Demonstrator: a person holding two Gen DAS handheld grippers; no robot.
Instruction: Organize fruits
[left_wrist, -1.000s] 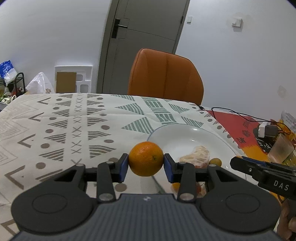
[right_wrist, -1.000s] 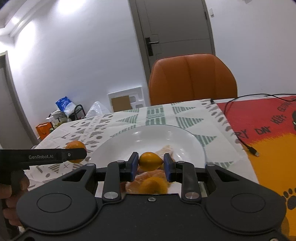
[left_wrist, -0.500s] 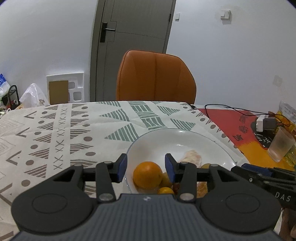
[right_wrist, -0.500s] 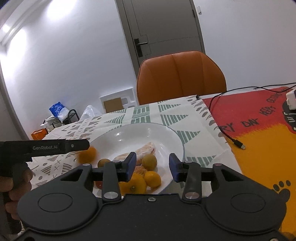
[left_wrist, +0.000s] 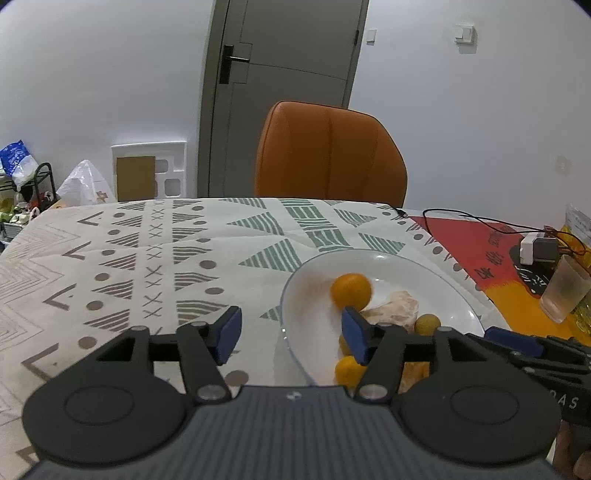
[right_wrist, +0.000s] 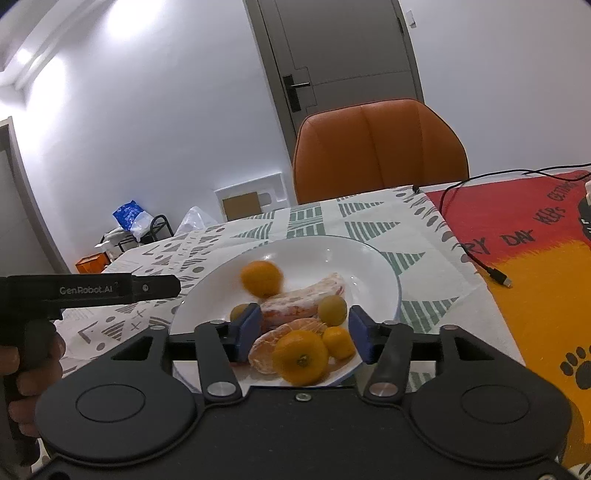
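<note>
A white plate (left_wrist: 436, 284) (right_wrist: 365, 266) on the patterned tablecloth holds several fruits. A blurred orange (left_wrist: 351, 290) (right_wrist: 261, 278) lies loose on the plate's left part. Peeled citrus pieces (right_wrist: 303, 301), a small green-yellow fruit (right_wrist: 332, 310) and more oranges (right_wrist: 301, 356) lie nearer. My left gripper (left_wrist: 291, 334) is open and empty over the plate's left rim. My right gripper (right_wrist: 303, 338) is open and empty just above the near fruits. The left gripper also shows in the right wrist view (right_wrist: 147, 288).
An orange chair (left_wrist: 328, 155) stands behind the table. A red-and-yellow mat (right_wrist: 535, 266) with a black cable (right_wrist: 480, 258) lies right of the plate. A plastic cup (left_wrist: 563, 291) and a white charger (left_wrist: 535, 247) sit at the far right.
My left gripper opened and let go of the orange, which now lies on the plate, and shifted left. My right gripper opened, released its small fruit into the plate and drew back.
</note>
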